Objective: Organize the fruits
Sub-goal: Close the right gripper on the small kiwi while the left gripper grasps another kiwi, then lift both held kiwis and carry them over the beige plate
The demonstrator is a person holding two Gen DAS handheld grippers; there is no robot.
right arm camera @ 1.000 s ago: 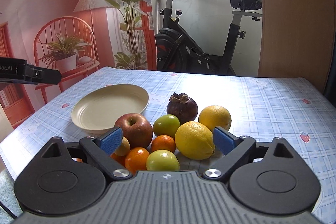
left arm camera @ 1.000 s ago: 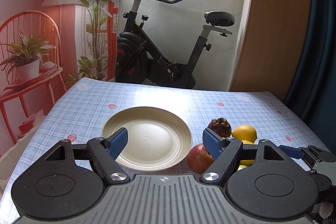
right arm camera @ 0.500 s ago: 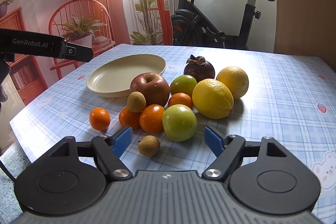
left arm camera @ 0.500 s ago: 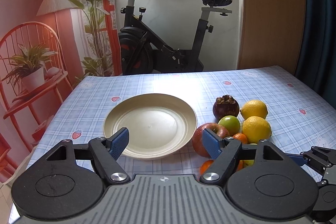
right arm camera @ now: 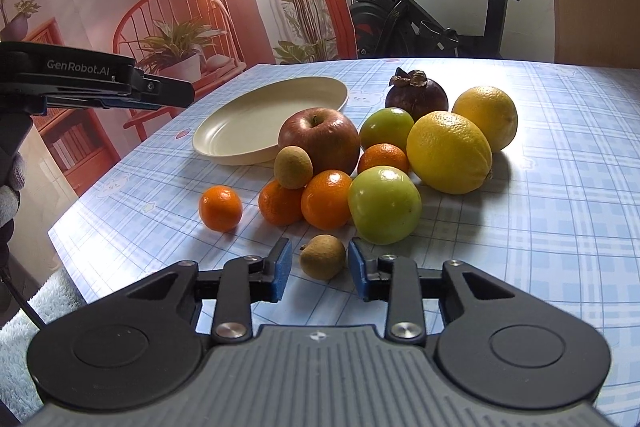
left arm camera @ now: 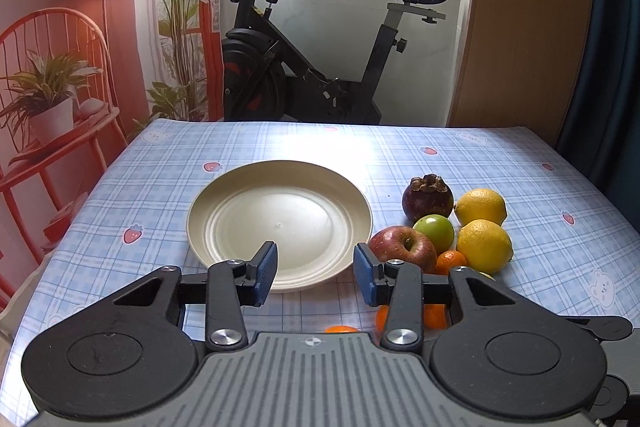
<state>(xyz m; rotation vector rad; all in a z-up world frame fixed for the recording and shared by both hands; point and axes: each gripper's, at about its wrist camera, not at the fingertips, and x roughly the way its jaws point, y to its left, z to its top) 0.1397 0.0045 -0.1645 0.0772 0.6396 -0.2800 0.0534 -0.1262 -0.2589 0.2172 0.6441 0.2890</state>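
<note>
The right tongs (right arm camera: 316,267) stand moderately apart, their blue pads on either side of a small brown round fruit (right arm camera: 322,256) that lies on the table (right arm camera: 560,211); a gap shows on each side, so nothing is gripped. Just beyond it sits the pile: a smooth green apple (right arm camera: 385,205) nearest, two glossy tangerines (right arm camera: 326,199) touching each other to its left with a second small brown fruit (right arm camera: 293,167) resting on top of them, and a lone tangerine (right arm camera: 221,208) a little apart at the left. Behind these are a large red apple (right arm camera: 319,140), another green fruit (right arm camera: 386,127), a small orange one (right arm camera: 383,157), two dimpled yellow lemons (right arm camera: 449,152) side by side, and a dark purple mangosteen (right arm camera: 416,93) with a dry brown cap at the back. A cream plate (right arm camera: 248,123) lies left of the red apple, just beside it.

The left tongs (left arm camera: 315,273) are open at a medium width and hold nothing, hovering over the near rim of the same plate (left arm camera: 224,203), which carries no fruit. The fruit pile lies to its right on the blue checked cloth.
</note>
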